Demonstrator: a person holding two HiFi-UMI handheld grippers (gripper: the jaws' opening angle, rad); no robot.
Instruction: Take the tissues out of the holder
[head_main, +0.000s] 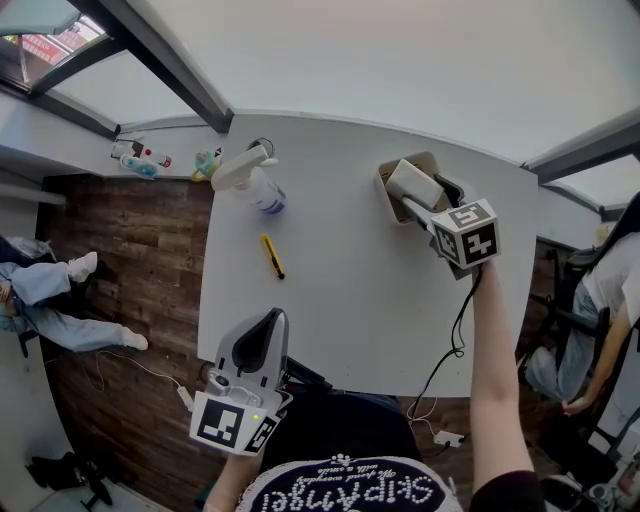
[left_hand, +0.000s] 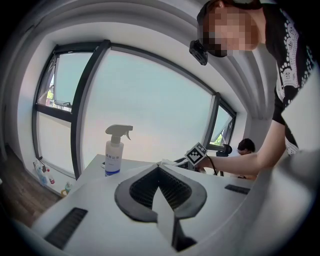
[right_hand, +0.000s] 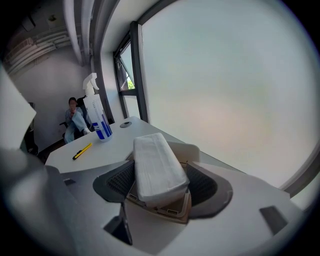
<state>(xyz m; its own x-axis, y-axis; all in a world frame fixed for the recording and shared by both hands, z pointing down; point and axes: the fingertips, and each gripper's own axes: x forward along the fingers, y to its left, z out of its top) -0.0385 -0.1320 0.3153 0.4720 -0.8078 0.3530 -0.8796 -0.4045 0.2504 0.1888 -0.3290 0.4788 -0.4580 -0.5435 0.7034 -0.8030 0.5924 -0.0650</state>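
Right gripper view: my right gripper (right_hand: 161, 174) clamps the tissue pack (right_hand: 155, 160) rising from its holder (right_hand: 172, 211); my left gripper (left_hand: 159, 172), jaws together, holds nothing.

Mostly matt plastic, with some wood and one soft wrap.
Smooth, matt white top on the table (head_main: 330, 300); dark wood planks with visible grain on the floor (head_main: 130, 250) at 9 o'clock. Matt white plastic shell on the left gripper (left_hand: 159, 170) and the right gripper (right_hand: 160, 172), both with dark ribbed pads, rubber-like. Soft white pack of tissues (right_hand: 155, 150), matt, with a fine cloth-like weave and light creases. Smooth beige plastic holder (right_hand: 170, 211) under it, at 1 o'clock in the head view. Slightly glossy white plastic on the spray bottle (head_main: 255, 185) at 11 o'clock; glossy yellow plastic on the knife (head_main: 272, 256) at 6 o'clock from it.
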